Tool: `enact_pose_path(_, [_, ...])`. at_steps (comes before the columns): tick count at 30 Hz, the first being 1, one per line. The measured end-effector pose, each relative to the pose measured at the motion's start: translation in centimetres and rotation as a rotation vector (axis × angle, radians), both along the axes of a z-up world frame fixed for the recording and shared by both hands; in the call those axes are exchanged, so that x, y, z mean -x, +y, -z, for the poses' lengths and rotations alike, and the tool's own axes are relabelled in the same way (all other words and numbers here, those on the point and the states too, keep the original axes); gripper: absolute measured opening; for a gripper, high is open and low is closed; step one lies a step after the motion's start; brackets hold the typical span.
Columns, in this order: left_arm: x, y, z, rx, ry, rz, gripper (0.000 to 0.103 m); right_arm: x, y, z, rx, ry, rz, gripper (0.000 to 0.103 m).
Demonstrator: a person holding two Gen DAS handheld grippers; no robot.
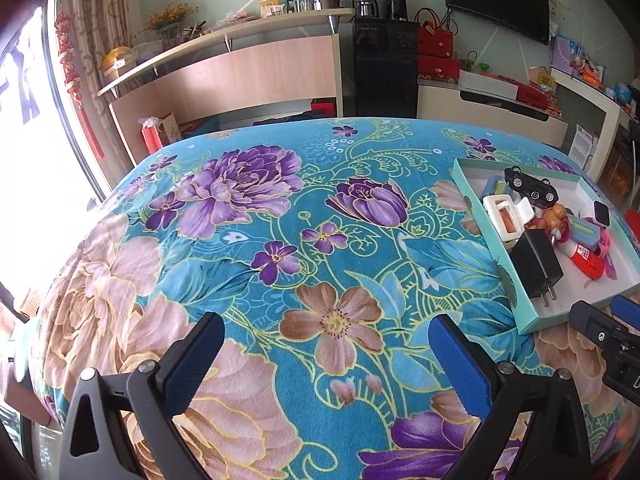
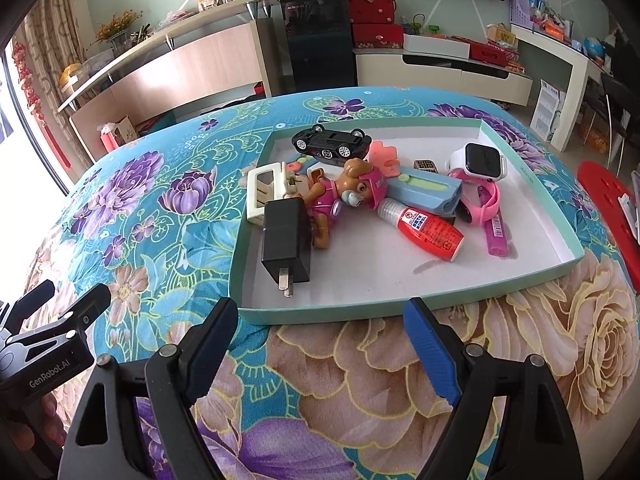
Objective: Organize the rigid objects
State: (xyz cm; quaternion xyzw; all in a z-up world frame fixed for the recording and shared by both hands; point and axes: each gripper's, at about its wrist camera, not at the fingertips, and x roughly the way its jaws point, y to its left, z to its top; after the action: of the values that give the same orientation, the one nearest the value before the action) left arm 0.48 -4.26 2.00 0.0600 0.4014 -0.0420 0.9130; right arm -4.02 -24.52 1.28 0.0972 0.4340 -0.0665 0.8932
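Blue floral tablecloth (image 1: 280, 208) across both views, cabinets behind. Shallow teal tray (image 2: 256, 312) at centre of the right wrist frame, holding black charger (image 2: 286, 236), pink puppy figure (image 2: 344, 196), upturned toy car (image 2: 330, 144), red bottle (image 2: 424, 228), pink smartwatch (image 2: 480, 164). Right gripper (image 2: 320, 344) spread wide, empty, bottom centre just before the tray. Left gripper (image 1: 326, 356) likewise parted over bare cloth, tray at frame right.

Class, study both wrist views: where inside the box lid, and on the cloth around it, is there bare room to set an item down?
Inside the tray, bare floor lies along the near wall, between the black charger and the right corner, below the red bottle. The far right corner beyond the white watch is also bare. The floral cloth left of the tray is open. The tray's middle and left are crowded.
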Motion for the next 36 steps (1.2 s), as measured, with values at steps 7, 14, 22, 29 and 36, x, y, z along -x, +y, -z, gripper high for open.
enact_pose_path(7, [0.11, -0.05, 0.12, -0.031, -0.006, -0.012, 0.103, -0.07, 0.00, 0.03, -0.003, 0.003, -0.003, 0.085])
enact_pose_path(14, [0.16, -0.10, 0.19, -0.038, -0.005, -0.010, 0.103, -0.09, 0.06, 0.00, 0.004, 0.004, -0.005, 0.085])
enact_pose_path(22, [0.24, -0.15, 0.18, -0.044, -0.009, -0.012, 0.103, -0.13, 0.12, -0.02, 0.009, 0.007, -0.003, 0.085])
enact_pose_path(29, [0.40, -0.26, 0.02, -0.047, -0.020, -0.006, 0.103, -0.12, 0.05, -0.11, 0.015, 0.011, -0.001, 0.085])
enact_pose_path(36, [0.49, -0.38, -0.05, -0.048, -0.025, 0.001, 0.103, -0.05, -0.06, -0.14, 0.015, 0.014, 0.005, 0.085])
